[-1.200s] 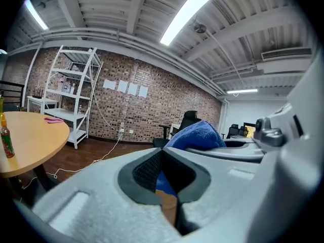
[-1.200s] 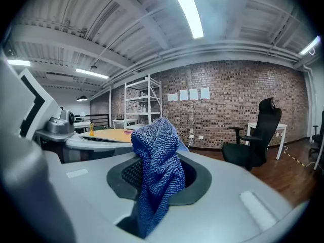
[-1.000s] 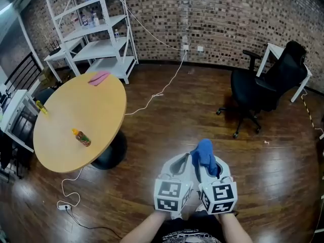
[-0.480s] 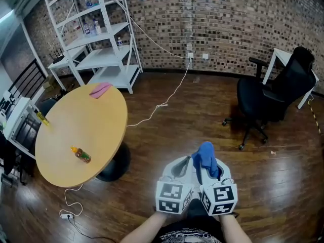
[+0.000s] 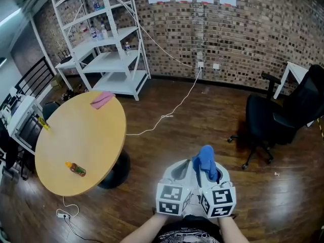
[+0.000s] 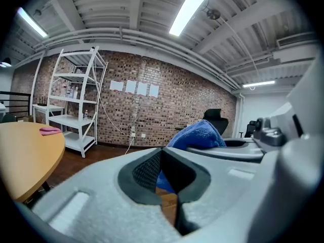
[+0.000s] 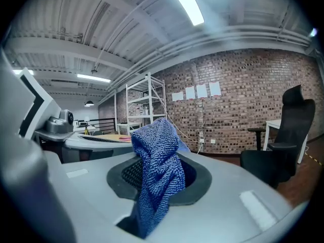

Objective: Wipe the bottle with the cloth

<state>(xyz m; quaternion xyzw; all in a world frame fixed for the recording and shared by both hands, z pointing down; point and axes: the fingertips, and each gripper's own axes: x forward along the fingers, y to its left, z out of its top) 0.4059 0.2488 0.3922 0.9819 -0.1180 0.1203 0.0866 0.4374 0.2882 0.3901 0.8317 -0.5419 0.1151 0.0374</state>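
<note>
Right gripper clamps blue terry cloth | left gripper closed, empty | approach small amber bottle, seemingly lying flat; steady it left-handed

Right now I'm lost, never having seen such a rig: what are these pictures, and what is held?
No robot here: a person carries a two-jaw tool in each hand. The head view comes from a camera on the person's head, looking down; the other two views come from cameras riding on the tools. The left tool is shut and empty. The right tool is shut on a blue terry cloth. On the round wooden table lie a small orange-capped bottle and a pink cloth, away from both tools.
</note>
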